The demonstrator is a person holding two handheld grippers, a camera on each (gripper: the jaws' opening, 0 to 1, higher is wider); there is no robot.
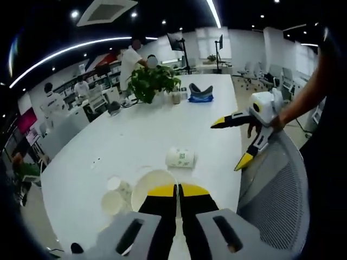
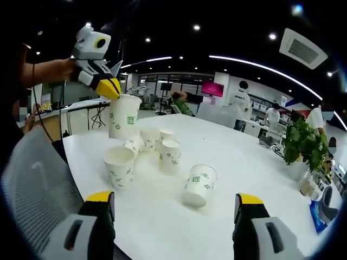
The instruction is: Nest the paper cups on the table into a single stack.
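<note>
A: Report the work surface and room.

B: A long white table (image 2: pixel 227 162) runs into an open-plan office with recessed ceiling lights and curved light strips. A leafy potted plant (image 1: pixel 152 81) and a blue-and-grey item (image 1: pixel 200 93) stand toward the far end of the table. A grey mesh chair (image 1: pixel 276 184) sits against the near edge. Several people are at desks beyond the table.

A: Locate the cups.

B: In the right gripper view, a cluster of upright paper cups (image 2: pixel 154 149) stands near the near edge of the table. One tipped paper cup (image 2: pixel 198 186) lies on its side just beside the cluster, toward the middle of the table.

A: Finger state?

B: The left gripper (image 2: pixel 111 86) has its fingers clamped on the rim of a held paper cup (image 2: pixel 123 116), raised above the cluster. The right gripper (image 2: pixel 176 203) has its fingers wide apart, gripping nothing, above the near edge.
</note>
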